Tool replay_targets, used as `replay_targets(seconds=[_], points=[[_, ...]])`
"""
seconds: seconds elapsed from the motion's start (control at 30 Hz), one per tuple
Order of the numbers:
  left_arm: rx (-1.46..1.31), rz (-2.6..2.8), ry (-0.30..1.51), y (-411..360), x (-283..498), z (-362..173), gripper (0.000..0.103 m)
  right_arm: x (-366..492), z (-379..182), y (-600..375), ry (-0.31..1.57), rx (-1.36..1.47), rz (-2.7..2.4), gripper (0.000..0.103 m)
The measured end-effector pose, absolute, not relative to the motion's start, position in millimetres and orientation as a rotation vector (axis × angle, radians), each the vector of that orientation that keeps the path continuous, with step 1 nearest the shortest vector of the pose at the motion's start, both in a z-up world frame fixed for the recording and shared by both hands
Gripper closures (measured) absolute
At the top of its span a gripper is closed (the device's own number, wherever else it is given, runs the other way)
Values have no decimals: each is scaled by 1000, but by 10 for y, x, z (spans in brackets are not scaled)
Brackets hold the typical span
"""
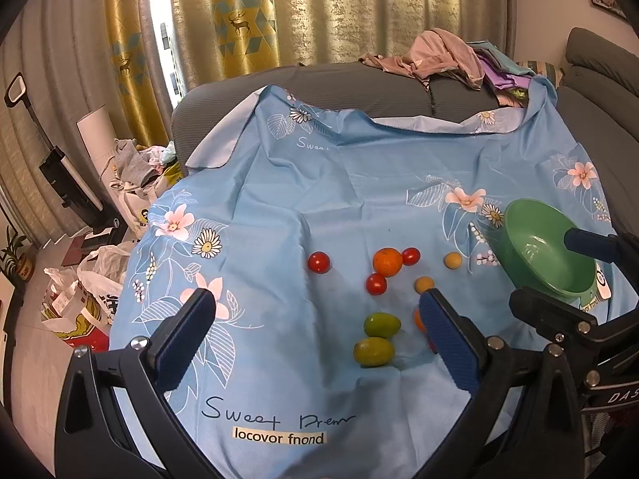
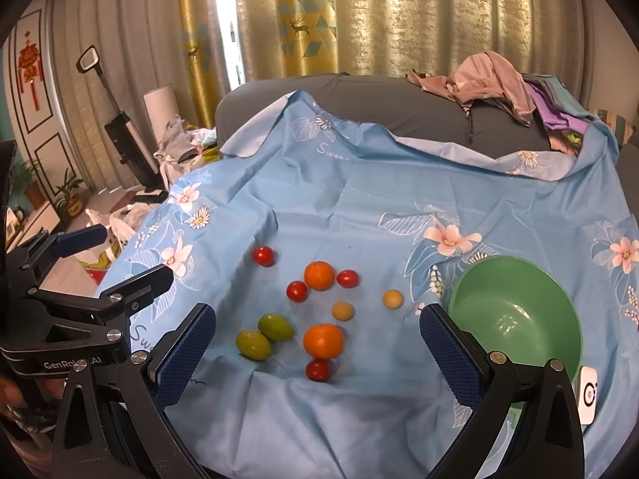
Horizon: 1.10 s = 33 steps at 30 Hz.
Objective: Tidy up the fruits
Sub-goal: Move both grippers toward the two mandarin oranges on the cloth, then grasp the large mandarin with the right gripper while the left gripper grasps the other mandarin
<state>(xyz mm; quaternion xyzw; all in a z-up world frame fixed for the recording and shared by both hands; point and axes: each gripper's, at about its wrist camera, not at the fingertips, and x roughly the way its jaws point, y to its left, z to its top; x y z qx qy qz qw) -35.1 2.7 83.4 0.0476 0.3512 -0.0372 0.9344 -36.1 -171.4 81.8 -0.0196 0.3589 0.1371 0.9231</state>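
Loosely scattered fruits point(image 2: 319, 311) beside green bowl point(image 2: 515, 315)

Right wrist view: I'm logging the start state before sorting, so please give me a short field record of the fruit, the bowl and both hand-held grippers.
surface: blue flowered cloth
bowl: green bowl, upright, no fruit visible in it, right of the fruit
oranges: two, far one, near one
red tomatoes: four, nearest touching the near orange
green fruits: two, side by side
small yellow fruits: two
left hand-held gripper: open, holding nothing
right hand-held gripper: open, holding nothing
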Motion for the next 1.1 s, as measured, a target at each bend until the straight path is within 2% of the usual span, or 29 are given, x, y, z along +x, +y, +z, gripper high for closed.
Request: replay_targets(seconds=[0.3,0.63,0.87,1.0,1.1], points=[[2,-139,756,153,-297,732,1,-354,792,-1761,742,-22,272,0],[9,-187,896,118,-175,147,1,-246,326,-1924,819,-12,264,0],[84,-268,959,-107,-111,-177,1,-121,-66,-1924,881,10,299,7],[112,-283,981,-163,-22,-299,5,-10,-236,-1914,902,14,309,14],[134,-305,994,-216,30,-377,9,79,-333,-1930,918,34,324,14]])
